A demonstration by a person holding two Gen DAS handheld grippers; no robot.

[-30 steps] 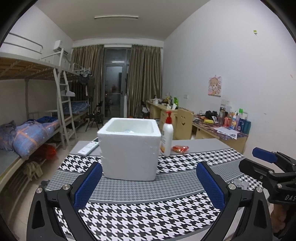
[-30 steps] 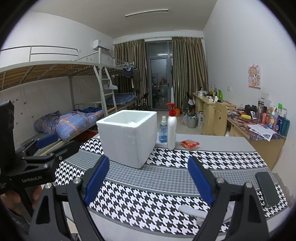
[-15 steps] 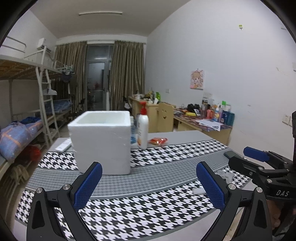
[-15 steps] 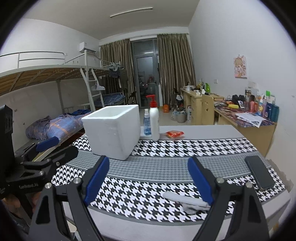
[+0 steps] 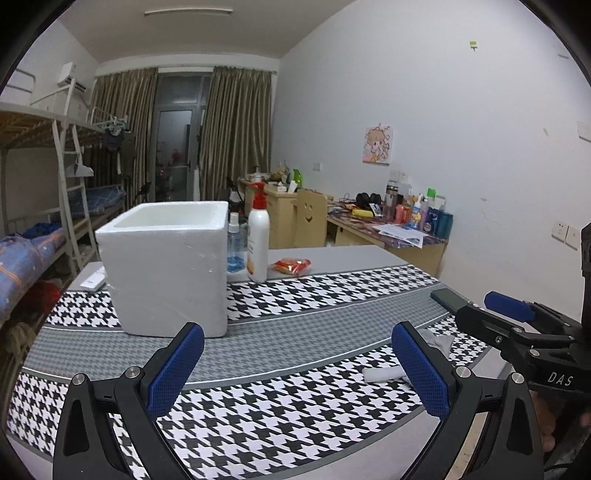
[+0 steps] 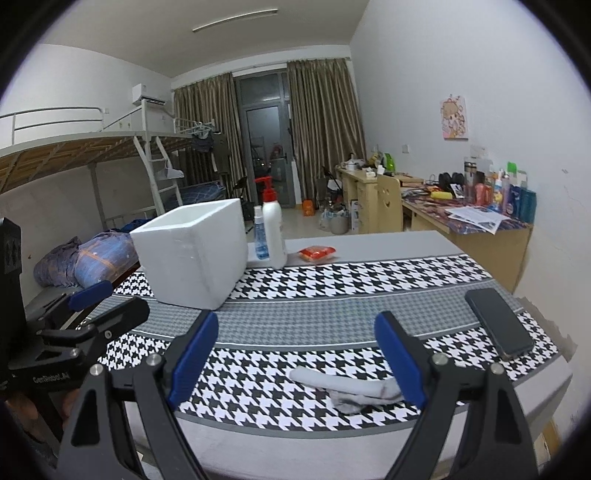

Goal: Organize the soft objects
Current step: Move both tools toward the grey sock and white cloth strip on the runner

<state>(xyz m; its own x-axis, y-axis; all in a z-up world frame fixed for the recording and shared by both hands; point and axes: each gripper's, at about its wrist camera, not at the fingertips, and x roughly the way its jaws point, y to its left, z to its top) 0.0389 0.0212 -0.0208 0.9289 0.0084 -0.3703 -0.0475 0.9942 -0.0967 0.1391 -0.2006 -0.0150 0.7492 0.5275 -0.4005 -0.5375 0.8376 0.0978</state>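
White sock (image 6: pixel 347 387) lies loose near the table's (image 6: pixel 369 243) front edge, well apart from the foam box (image 6: pixel 192 254), probably its destination. Right gripper (image 6: pixel 295 362) and left gripper (image 5: pixel 295 369) both gape wide, empty. Nothing sorted yet.

Dim, even light from ceiling tube (image 5: pixel 188 12) — sharp frames, fisheye-bent edges, black corners.

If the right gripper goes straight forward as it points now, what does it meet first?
Probably the white rolled sock lying on the houndstooth tablecloth, low between the open jaws of the right gripper. Depth is unclear, so it might land on the cloth just beyond.
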